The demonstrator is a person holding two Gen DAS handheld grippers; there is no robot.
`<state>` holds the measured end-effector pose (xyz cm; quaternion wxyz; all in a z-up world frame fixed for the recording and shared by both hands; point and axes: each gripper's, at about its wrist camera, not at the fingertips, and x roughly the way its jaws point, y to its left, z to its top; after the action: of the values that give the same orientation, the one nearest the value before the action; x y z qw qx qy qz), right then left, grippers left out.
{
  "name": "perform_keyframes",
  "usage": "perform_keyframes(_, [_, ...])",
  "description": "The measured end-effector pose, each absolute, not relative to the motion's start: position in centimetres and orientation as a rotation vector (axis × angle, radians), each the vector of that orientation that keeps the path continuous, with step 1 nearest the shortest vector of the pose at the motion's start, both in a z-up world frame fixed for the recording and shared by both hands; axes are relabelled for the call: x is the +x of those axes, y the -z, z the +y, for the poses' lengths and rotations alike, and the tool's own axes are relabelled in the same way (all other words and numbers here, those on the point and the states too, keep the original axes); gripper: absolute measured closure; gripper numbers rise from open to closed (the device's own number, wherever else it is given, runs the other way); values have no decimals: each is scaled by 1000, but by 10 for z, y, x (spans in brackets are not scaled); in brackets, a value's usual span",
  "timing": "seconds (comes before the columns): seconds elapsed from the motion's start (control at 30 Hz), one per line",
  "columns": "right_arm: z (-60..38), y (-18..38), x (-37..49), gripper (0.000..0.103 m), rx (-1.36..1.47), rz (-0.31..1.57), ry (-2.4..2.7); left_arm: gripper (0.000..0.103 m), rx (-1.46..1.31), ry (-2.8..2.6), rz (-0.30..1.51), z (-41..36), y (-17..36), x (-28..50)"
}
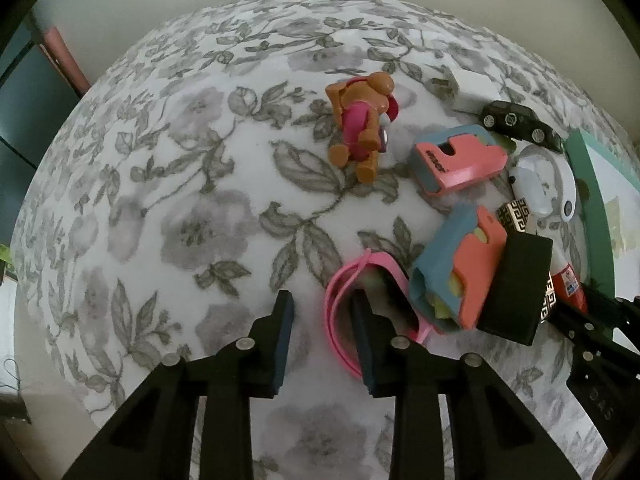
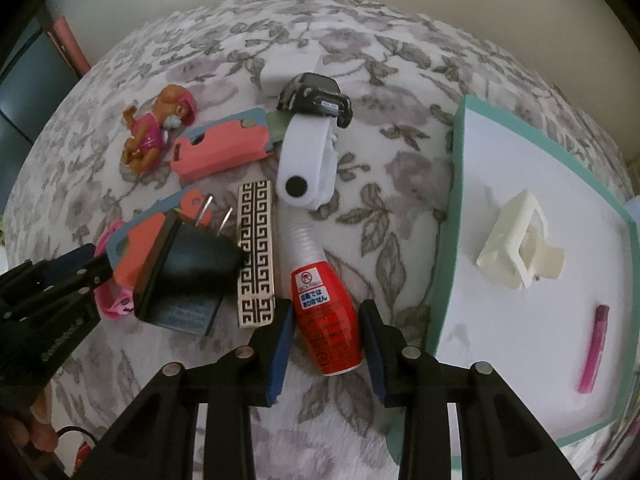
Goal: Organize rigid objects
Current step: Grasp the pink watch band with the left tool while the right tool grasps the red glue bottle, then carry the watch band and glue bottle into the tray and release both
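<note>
I count two coral-and-blue cases on the floral cloth: the far case lies flat beside the one toy pup, and the near case is partly buried under the single black plug adapter, whose two prongs point away from me; one pair of pink sunglasses sticks out beneath that near case. There is one patterned black-and-cream bar just beside the adapter, one red bottle with a white ribbed neck, one white strap device with a dark round spot, and one black toy car resting against the strap's far end.

My right gripper has its fingers spread, one on each side of the red bottle's body; the left pad looks very close to it, though I cannot tell whether it touches. My left gripper is also spread, closed on nothing, with its right finger lying over the sunglasses.

To the right sits one teal-rimmed white tray; I count two things in it, a cream plastic clip piece and a pink stick, well apart. The patterned bar and adapter crowd the bottle's left side; the tray edge stands near on its right.
</note>
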<state>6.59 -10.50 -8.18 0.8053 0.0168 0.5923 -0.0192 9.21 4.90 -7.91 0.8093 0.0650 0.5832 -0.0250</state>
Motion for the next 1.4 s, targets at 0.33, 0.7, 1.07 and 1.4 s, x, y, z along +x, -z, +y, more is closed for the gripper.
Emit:
perform_keyframes(0.33, [-110, 71, 43, 70, 111, 1260, 18, 94, 111, 49, 1297, 47, 66, 85])
perform_keyframes(0.7, [-122, 38, 31, 71, 183, 1175, -2, 94, 77, 47, 1229, 48, 10, 84])
perform_keyframes(1.07, [-157, -10, 25, 71, 276, 986, 100, 94, -14, 153, 1134, -5, -59, 88])
perform_keyframes(1.4, [-228, 0, 4, 71, 285, 999, 359, 94, 16, 295, 1181, -109, -41, 72])
